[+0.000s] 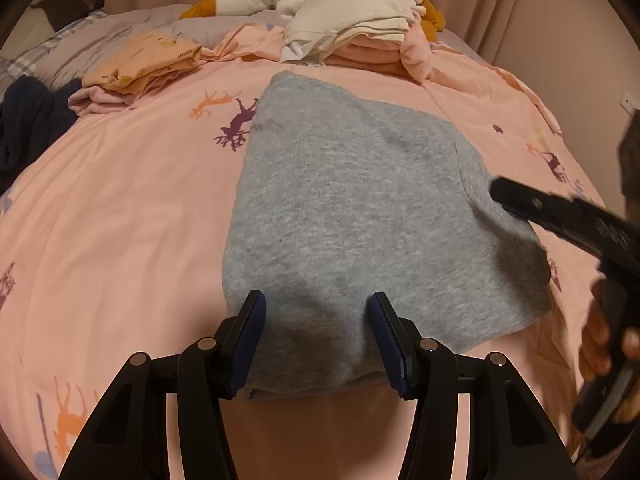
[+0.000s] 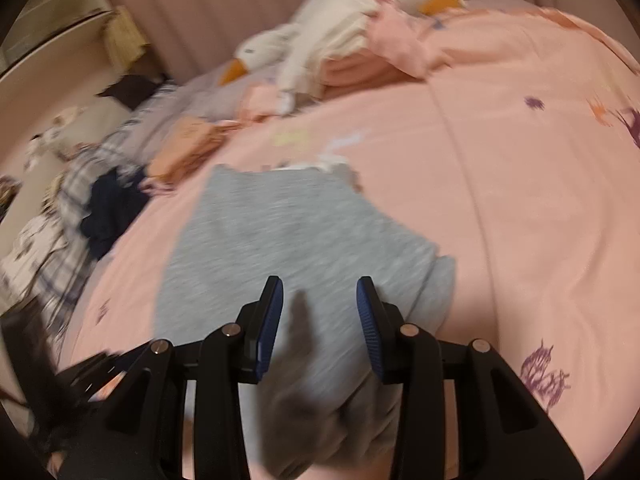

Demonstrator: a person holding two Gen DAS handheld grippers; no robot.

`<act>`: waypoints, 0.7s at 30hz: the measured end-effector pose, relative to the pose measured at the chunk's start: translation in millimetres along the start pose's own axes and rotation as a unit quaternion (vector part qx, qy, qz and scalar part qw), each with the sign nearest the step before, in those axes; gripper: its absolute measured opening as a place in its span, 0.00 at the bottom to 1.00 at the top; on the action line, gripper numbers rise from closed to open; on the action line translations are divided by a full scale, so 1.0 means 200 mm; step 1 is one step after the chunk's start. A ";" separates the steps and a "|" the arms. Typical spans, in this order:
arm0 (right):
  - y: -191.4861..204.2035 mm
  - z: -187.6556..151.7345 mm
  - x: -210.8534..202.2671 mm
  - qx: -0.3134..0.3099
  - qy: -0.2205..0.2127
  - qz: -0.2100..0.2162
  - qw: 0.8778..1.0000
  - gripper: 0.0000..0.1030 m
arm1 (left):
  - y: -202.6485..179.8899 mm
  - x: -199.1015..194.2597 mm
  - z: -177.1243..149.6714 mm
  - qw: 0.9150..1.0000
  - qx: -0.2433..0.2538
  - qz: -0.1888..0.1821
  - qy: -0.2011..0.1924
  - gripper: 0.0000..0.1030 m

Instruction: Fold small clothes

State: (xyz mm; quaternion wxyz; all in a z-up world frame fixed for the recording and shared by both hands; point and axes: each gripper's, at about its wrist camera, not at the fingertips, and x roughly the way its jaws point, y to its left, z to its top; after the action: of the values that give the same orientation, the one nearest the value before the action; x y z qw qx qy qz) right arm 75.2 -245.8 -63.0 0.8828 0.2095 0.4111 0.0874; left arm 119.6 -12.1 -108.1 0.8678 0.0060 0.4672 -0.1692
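Note:
A folded grey garment [image 1: 352,208] lies in the middle of the pink bedspread [image 1: 120,220]. Its near end is bunched between the blue pads of my left gripper [image 1: 316,308], which is shut on it. In the left wrist view my right gripper [image 1: 498,194] comes in from the right, its tip at the garment's right edge. The blurred right wrist view has the grey garment [image 2: 288,240] running under and between the fingers of the right gripper [image 2: 320,292]. There the cloth is gathered into a raised fold between the pads, and the gripper is shut on it.
Folded peach clothes [image 1: 148,64] and a stack of cream and pink clothes [image 1: 360,36] sit at the far side. A goose plush [image 1: 240,0] lies behind them. Dark navy clothing [image 1: 28,120] is heaped at the left. A person's hand [image 1: 600,340] holds the right gripper.

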 end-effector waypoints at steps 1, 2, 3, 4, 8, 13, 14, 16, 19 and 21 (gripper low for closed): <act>0.02 -0.02 -0.02 -0.010 0.000 0.005 1.000 0.38 | 0.00 0.00 0.00 1.000 0.000 0.000 0.000 0.53; 0.05 -0.05 -0.03 -0.027 0.004 0.005 1.000 0.38 | 0.00 0.00 0.00 1.000 -0.001 0.000 0.000 0.53; 0.07 -0.08 -0.03 -0.042 0.011 -0.002 0.999 0.38 | 0.00 0.00 -0.01 1.000 -0.001 0.000 0.001 0.53; 0.09 -0.10 -0.03 -0.055 0.015 -0.011 0.998 0.38 | 0.00 0.00 -0.01 1.000 -0.001 0.000 0.001 0.53; 0.10 -0.17 -0.01 -0.083 0.027 -0.042 0.995 0.36 | 0.00 0.00 -0.02 1.000 -0.002 0.001 0.003 0.53; 0.08 -0.22 -0.01 -0.081 0.022 -0.051 0.995 0.36 | 0.00 0.01 -0.03 1.000 0.000 0.002 0.003 0.53; 0.08 -0.22 -0.01 -0.083 0.023 -0.054 0.995 0.36 | 0.01 0.01 -0.03 1.000 0.000 0.002 0.003 0.53; 0.10 -0.21 -0.03 -0.082 0.021 -0.056 0.995 0.36 | 0.01 0.01 -0.04 1.000 -0.001 0.002 0.003 0.53; 0.09 -0.22 -0.07 -0.072 0.011 -0.050 0.996 0.36 | 0.01 0.01 -0.04 1.000 -0.002 0.000 0.002 0.53; 0.07 -0.23 -0.07 -0.066 0.010 -0.049 0.997 0.36 | 0.01 0.02 -0.04 1.000 -0.002 0.000 0.002 0.53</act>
State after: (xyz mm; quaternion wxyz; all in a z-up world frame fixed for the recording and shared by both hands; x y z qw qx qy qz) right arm 30.7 -224.3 -73.4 0.8936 0.1293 0.4234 0.0736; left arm 115.3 -9.2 -116.0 0.8667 0.0044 0.4695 -0.1685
